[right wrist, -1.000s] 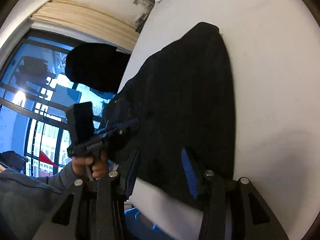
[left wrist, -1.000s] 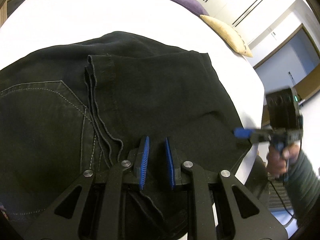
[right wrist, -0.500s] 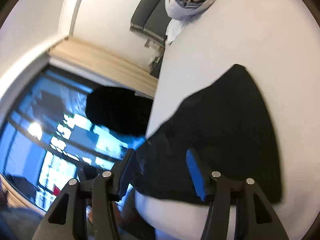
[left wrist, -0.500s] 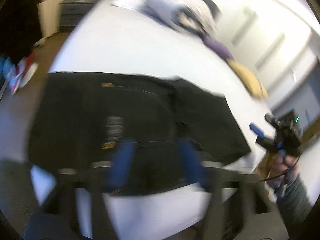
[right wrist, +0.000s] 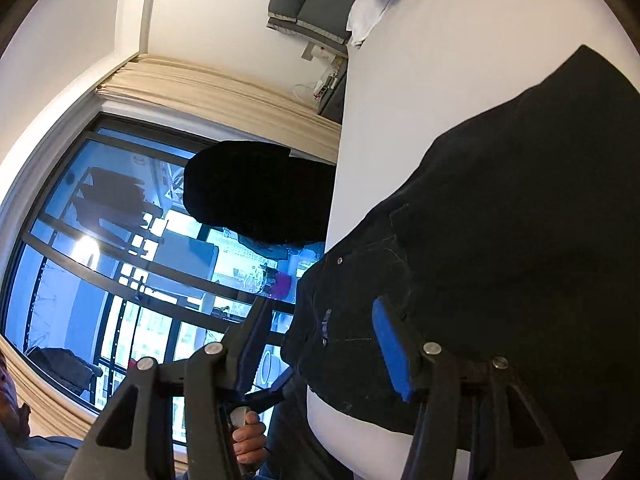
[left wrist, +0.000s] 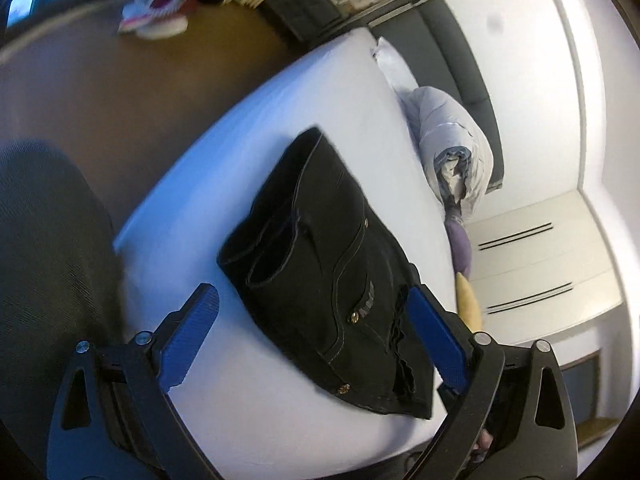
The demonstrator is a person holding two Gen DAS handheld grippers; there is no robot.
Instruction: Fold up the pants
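The black pants (left wrist: pixel 332 272) lie folded into a compact stack on the white bed (left wrist: pixel 256 128), near its front corner. My left gripper (left wrist: pixel 316 332) is wide open and empty, held back and above the stack. In the right wrist view the pants (right wrist: pixel 520 220) fill the right side. My right gripper (right wrist: pixel 320 344) is open and empty, raised over the near edge of the pants at the bed's edge.
A rolled grey duvet (left wrist: pixel 452 144), a purple cushion (left wrist: pixel 460 244) and a yellow cushion (left wrist: pixel 468 300) lie at the bed's far side. A dark chair (left wrist: pixel 44 248) stands left of the bed. A large window (right wrist: pixel 120 260) is behind the person.
My left gripper opened wide and pulled up and away from the pants; it was nearly closed low over the fabric. My right gripper also lifted back from the pants.
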